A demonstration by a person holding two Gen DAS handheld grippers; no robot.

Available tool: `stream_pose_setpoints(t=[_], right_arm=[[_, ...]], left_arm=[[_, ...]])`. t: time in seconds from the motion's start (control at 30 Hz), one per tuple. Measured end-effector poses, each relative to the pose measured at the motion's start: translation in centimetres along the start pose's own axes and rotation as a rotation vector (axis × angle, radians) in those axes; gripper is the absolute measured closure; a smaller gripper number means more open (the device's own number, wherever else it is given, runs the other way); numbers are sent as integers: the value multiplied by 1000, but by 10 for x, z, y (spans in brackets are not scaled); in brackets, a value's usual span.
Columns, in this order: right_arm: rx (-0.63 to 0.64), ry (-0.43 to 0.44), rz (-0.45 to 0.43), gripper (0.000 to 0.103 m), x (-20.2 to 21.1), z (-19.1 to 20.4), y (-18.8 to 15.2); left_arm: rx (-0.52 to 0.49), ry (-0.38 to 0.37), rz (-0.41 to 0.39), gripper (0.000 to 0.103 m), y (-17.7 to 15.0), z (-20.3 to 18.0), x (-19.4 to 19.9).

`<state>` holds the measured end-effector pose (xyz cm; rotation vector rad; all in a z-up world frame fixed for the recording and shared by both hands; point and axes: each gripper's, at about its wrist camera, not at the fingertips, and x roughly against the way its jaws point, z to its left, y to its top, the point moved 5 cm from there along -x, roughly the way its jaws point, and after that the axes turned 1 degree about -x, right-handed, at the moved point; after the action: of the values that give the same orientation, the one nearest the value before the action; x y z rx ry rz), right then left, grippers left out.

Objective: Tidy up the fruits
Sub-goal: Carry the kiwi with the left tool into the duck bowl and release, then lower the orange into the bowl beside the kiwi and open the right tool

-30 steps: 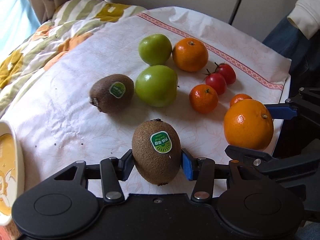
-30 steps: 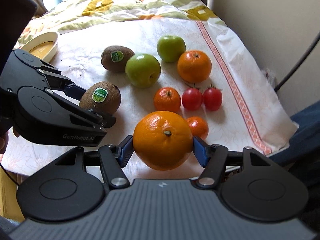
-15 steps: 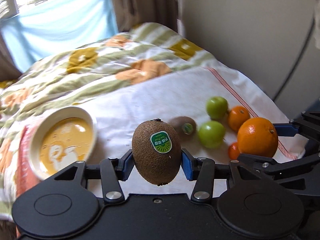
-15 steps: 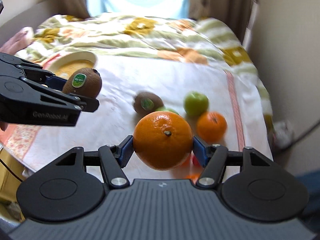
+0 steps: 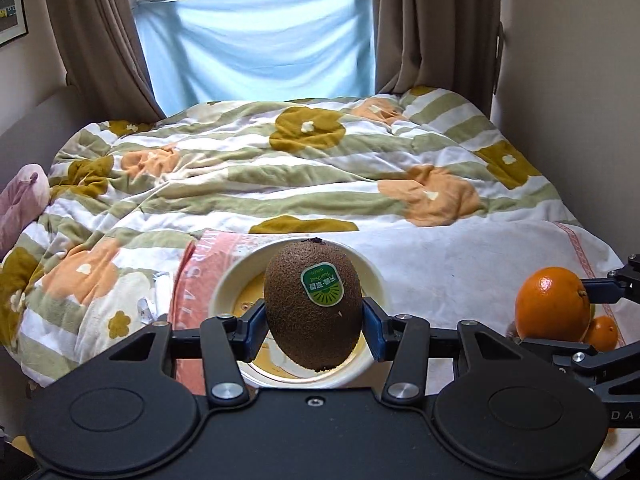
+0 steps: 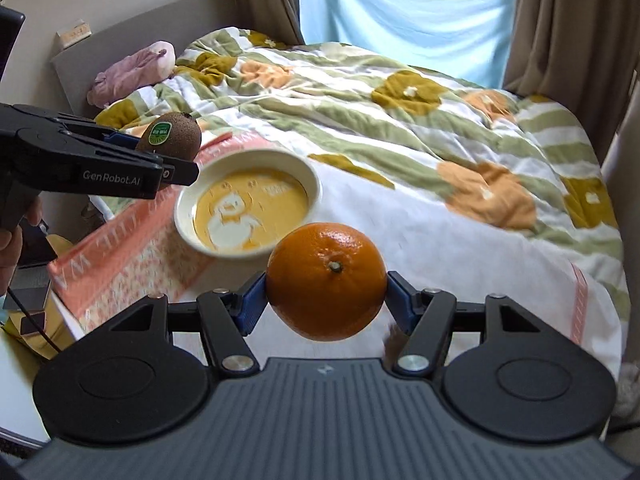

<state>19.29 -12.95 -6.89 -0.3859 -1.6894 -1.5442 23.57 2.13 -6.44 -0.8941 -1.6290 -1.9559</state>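
My left gripper (image 5: 314, 322) is shut on a brown kiwi (image 5: 312, 304) with a green sticker, held in the air over the cream bowl (image 5: 370, 364) with a yellow inside. From the right wrist view that kiwi (image 6: 170, 136) hangs just left of and above the bowl (image 6: 308, 174). My right gripper (image 6: 326, 298) is shut on a large orange (image 6: 326, 280), lifted in front of the bowl's near right side. In the left wrist view the orange (image 5: 552, 304) shows at the right, with a small mandarin (image 5: 604, 332) on the cloth behind it.
The bowl stands on a white cloth (image 6: 460, 248) with a pink patterned border (image 6: 120, 260), spread over a flowered quilt (image 5: 280, 168). A purple soft toy (image 6: 132, 70) lies at the headboard. Curtains and a blue sheet hang at the window. A person's hand (image 6: 8, 248) holds the left gripper.
Both grippers have risen and swung left, away from the group of fruit, carrying the kiwi and the orange toward the bowl. The other fruits have dropped out of view.
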Motion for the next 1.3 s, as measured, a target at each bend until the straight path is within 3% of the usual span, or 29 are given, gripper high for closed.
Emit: stream_pose_setpoints(t=[0.2, 0.4, 0.7, 1.03, 1.07, 1.13, 1.2, 1.3], right_arm=[[-19, 13, 17, 25, -60, 19, 54], [-78, -5, 62, 25, -120, 28, 84], [-172, -68, 131, 25, -169, 25, 86], [-227, -130, 164, 25, -180, 18, 81], [-230, -133, 165, 25, -180, 17, 81], [-233, -139, 165, 25, -179, 16, 80], [-234, -141, 166, 25, -178, 15, 81], [-240, -132, 164, 25, -176, 13, 84]], left_arm=[[-6, -8, 31, 50, 14, 43, -42], [-33, -74, 110, 50, 14, 60, -100], [-90, -168, 202, 50, 1, 64, -166], [-192, -214, 218, 49, -2, 53, -193], [-200, -214, 209, 45, -2, 52, -192], [-202, -234, 195, 12, -1, 50, -189], [-209, -229, 170, 5, 1, 49, -182], [-244, -203, 161, 5, 2, 46, -174]])
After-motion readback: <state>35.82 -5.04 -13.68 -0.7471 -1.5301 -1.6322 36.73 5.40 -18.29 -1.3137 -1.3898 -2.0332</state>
